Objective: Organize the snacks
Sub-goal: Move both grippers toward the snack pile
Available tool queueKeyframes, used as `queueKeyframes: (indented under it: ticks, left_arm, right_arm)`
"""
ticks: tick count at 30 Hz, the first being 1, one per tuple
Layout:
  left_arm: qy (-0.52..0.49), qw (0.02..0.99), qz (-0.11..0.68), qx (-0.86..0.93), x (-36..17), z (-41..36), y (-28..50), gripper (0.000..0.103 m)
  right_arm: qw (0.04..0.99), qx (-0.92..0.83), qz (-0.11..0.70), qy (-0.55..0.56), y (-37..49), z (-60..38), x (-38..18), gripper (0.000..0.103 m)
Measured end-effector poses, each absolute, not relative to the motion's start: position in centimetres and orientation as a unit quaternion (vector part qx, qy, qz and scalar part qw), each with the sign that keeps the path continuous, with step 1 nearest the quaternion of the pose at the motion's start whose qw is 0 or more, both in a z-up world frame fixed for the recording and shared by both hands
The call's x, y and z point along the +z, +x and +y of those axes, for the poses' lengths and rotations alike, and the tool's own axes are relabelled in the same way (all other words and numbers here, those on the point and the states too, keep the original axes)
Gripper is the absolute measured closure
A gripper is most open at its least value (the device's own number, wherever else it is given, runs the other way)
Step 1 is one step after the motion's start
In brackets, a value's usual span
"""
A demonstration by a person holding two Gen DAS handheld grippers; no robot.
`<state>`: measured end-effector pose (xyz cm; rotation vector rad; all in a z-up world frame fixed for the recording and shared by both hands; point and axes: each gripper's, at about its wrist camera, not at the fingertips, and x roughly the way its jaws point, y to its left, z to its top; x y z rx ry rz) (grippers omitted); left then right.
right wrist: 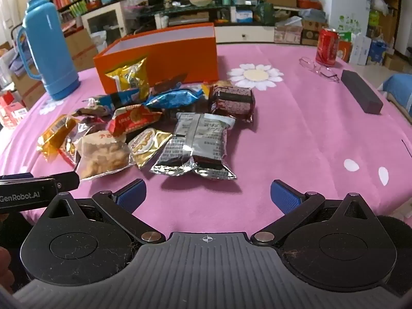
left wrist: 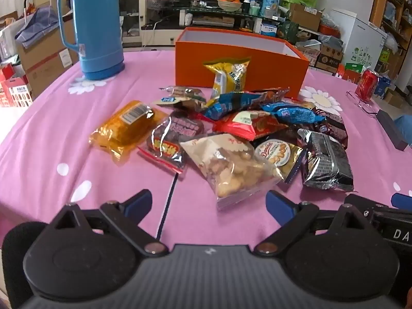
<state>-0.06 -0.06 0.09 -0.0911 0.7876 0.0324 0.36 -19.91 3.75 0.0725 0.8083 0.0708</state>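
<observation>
A pile of wrapped snacks (left wrist: 231,134) lies on a pink flowered tablecloth (right wrist: 296,134), just in front of an open orange box (left wrist: 239,59). The part of the box's pale inside that shows holds nothing; a yellow packet (left wrist: 229,76) leans against its front wall. The left gripper (left wrist: 208,202) and right gripper (right wrist: 208,193) hover near the pile, fingers spread apart, holding nothing. A blue thermos (left wrist: 95,25) stands left of the box; a red can (right wrist: 327,46) stands far right.

I see a pink tablecloth (right wrist: 296,134) with white daisies, an orange box (left wrist: 239,59), a sky-blue thermos (left wrist: 99,25), a red can (right wrist: 327,47), and gold, silver-black, red wrappers (right wrist: 144,128).
</observation>
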Motion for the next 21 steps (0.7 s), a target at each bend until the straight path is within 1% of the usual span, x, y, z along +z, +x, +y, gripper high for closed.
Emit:
queueKeyframes:
  ticks: [21]
  left_arm:
    - [-0.056, 0.918, 0.392, 0.016, -0.07, 0.21, -0.01, 0.009]
  right_arm:
    - [0.918, 0.040, 0.392, 0.031, 0.28, -19.55, 3.89, 0.005]
